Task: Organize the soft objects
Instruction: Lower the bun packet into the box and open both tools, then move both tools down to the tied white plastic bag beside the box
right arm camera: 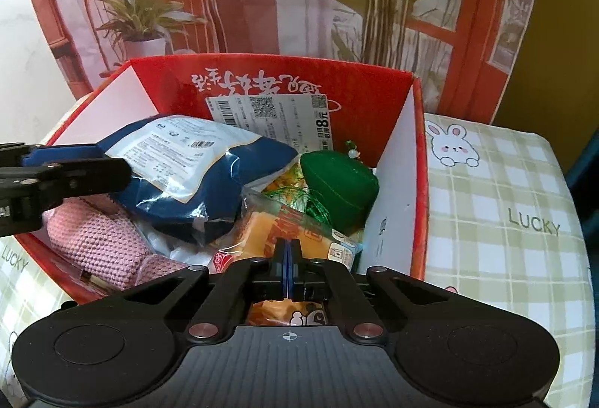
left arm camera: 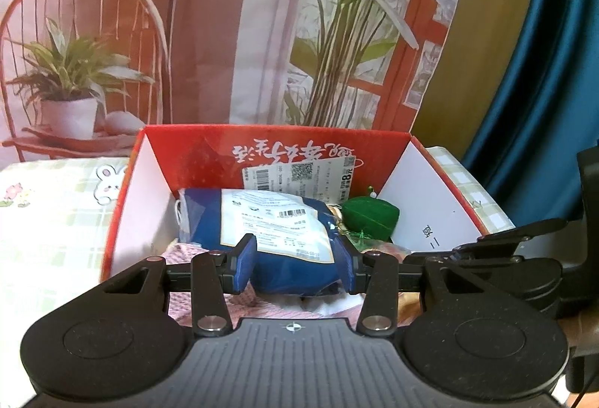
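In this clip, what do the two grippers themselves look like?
Both match: the left gripper and right gripper have matte black bodies with two round discs, a ribbed grey plate with a small crosshair mark, black linkage bars with silver rivets, and blue finger pads. No sleeves show.

Checked bunny tablecloth (right arm camera: pixel 498 183) before a printed backdrop (left arm camera: pixel 224 33), perhaps fabric.
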`<action>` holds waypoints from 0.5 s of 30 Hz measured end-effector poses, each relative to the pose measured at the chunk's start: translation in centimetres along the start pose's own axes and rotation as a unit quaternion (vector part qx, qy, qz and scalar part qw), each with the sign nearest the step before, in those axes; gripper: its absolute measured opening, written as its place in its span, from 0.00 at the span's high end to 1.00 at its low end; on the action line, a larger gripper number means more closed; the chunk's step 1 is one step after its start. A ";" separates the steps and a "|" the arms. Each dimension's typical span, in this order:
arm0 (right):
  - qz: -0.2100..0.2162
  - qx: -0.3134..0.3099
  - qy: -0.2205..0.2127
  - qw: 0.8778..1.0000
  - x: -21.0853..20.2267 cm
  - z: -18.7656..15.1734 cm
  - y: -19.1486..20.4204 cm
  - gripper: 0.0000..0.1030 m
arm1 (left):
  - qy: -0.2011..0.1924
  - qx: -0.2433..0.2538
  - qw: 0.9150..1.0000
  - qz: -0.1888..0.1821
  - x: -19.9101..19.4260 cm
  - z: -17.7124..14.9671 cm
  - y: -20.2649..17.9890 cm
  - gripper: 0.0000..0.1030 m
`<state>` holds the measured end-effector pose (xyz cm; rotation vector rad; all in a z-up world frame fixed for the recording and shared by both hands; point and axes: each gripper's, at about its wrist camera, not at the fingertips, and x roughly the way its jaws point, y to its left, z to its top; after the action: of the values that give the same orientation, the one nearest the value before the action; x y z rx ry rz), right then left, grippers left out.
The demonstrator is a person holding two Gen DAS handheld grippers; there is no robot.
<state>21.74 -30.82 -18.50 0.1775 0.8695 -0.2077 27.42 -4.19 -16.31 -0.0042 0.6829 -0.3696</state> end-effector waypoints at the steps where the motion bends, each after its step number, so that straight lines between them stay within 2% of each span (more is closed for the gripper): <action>1: -0.004 -0.003 -0.001 1.000 -0.1 0.0 0.1 0.96 | -0.003 0.003 1.000 0.005 -0.3 0.0 0.0 0.54; 5: -0.022 -0.019 -0.026 0.999 -1.5 0.0 0.5 0.92 | -0.016 0.012 1.000 0.018 -1.6 0.1 0.0 0.53; 7: -0.017 -0.016 -0.046 0.999 -2.4 -0.1 0.4 0.80 | -0.023 0.015 0.999 0.025 -2.2 0.1 0.1 0.50; 9: -0.009 -0.016 -0.067 0.998 -3.5 -0.3 0.5 0.75 | -0.032 0.015 0.999 0.033 -2.9 0.2 0.2 0.44; 11: -0.011 -0.022 -0.080 0.996 -4.3 -0.4 0.7 0.64 | -0.040 0.014 0.998 0.040 -3.7 0.2 0.2 0.38; 13: -0.012 -0.024 -0.098 0.995 -5.1 -0.6 0.9 0.42 | -0.050 0.015 0.998 0.044 -4.6 0.1 0.2 0.26; 15: -0.010 -0.023 -0.114 0.993 -5.9 -0.9 1.1 0.34 | -0.059 0.018 0.997 0.049 -5.3 -0.1 0.1 0.15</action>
<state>17.70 -28.88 -14.43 0.0996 0.6490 -0.2212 23.60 -2.30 -13.13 0.0418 0.5575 -0.2848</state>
